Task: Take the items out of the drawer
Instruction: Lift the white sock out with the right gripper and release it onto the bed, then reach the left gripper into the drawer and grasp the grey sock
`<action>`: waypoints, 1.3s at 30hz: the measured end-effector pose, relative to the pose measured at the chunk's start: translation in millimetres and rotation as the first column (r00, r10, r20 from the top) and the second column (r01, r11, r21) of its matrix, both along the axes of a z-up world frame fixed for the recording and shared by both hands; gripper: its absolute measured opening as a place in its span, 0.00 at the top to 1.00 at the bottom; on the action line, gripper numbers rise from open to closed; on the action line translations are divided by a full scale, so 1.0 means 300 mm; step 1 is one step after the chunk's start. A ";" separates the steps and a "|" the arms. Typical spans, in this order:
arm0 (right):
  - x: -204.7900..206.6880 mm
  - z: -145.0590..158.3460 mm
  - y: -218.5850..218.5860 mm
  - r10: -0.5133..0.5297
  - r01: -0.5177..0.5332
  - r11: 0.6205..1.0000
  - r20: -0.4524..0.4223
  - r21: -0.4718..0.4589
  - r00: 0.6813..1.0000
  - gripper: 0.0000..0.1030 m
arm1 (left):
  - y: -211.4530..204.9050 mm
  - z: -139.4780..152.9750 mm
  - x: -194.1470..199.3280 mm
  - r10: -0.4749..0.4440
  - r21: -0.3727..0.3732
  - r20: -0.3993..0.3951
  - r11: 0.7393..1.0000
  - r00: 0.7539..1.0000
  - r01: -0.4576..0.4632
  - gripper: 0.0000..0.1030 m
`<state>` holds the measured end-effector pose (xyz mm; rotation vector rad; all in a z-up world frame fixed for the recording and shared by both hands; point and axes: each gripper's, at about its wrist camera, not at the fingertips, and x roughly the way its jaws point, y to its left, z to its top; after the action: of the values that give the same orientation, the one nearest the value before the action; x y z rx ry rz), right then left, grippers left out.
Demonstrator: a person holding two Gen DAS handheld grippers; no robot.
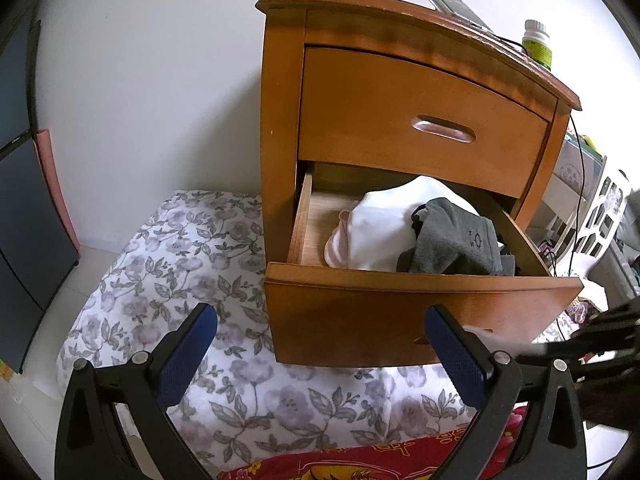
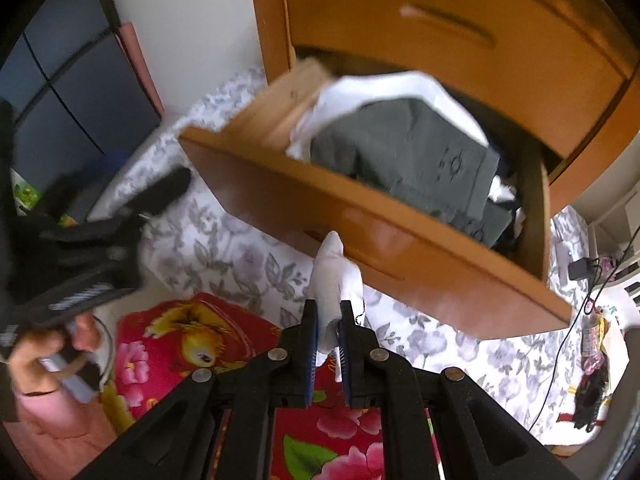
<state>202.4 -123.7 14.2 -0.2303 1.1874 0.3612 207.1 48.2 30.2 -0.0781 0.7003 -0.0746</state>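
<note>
Two grippers out front of the open drawer (image 1: 420, 280): right gripper (image 2: 330, 320) pinches a white sock (image 2: 334, 272), left gripper (image 1: 320, 344) gapes wide, empty.

Glossy wood drawer (image 1: 420, 320); soft grey cloth (image 1: 456, 244); matt floral sheet (image 1: 192, 272).

A plain white wall (image 1: 160, 80) is filling the back of the room, daylight falling softly across it. A wooden nightstand (image 1: 280, 120) is standing against it, a green-labelled bottle (image 1: 537, 46) sitting on top. A grey floral sheet (image 1: 180, 280) is spreading over the floor, a red flowered blanket (image 2: 168, 344) lying beside it. A dark cabinet (image 1: 20, 200) is standing at left, white shelving (image 1: 592, 208) at right.
</note>
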 end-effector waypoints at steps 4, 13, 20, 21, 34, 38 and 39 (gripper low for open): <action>0.033 -0.085 0.007 -0.019 0.019 1.000 -0.035 -0.019 0.999 0.90 | 0.015 -0.010 0.007 0.014 -0.007 -0.013 1.000 1.000 -0.014 0.00; 0.094 -0.225 0.037 -0.057 0.052 0.996 -0.080 -0.072 0.995 0.90 | 0.023 -0.036 0.020 0.014 -0.012 -0.039 1.000 0.999 -0.014 0.00; 0.115 -0.303 0.042 -0.073 0.061 0.994 -0.127 -0.093 0.989 0.88 | 0.014 -0.051 0.027 0.007 -0.006 -0.053 1.000 0.999 -0.007 0.00; 0.114 -0.302 0.038 -0.073 0.061 0.994 -0.128 -0.096 0.989 0.88 | 0.013 -0.053 0.028 0.007 -0.006 -0.054 1.000 0.998 -0.007 0.00; 0.094 -0.293 0.061 -0.042 0.027 0.993 -0.129 -0.113 0.991 0.66 | 0.010 -0.056 0.033 0.005 0.002 -0.060 1.000 0.998 -0.005 0.00; 0.083 -0.293 0.057 -0.048 0.029 0.991 -0.148 -0.127 0.988 0.41 | 0.012 -0.059 0.035 0.005 0.006 -0.065 1.000 0.998 -0.005 0.00; 0.083 -0.293 0.054 -0.053 0.034 0.991 -0.148 -0.127 0.988 0.37 | 0.012 -0.059 0.036 0.006 0.007 -0.066 1.000 0.998 -0.006 0.00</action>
<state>227.3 -107.4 -73.6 -0.2883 1.3644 0.2700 217.8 52.0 12.4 -0.0766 0.7660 -0.0644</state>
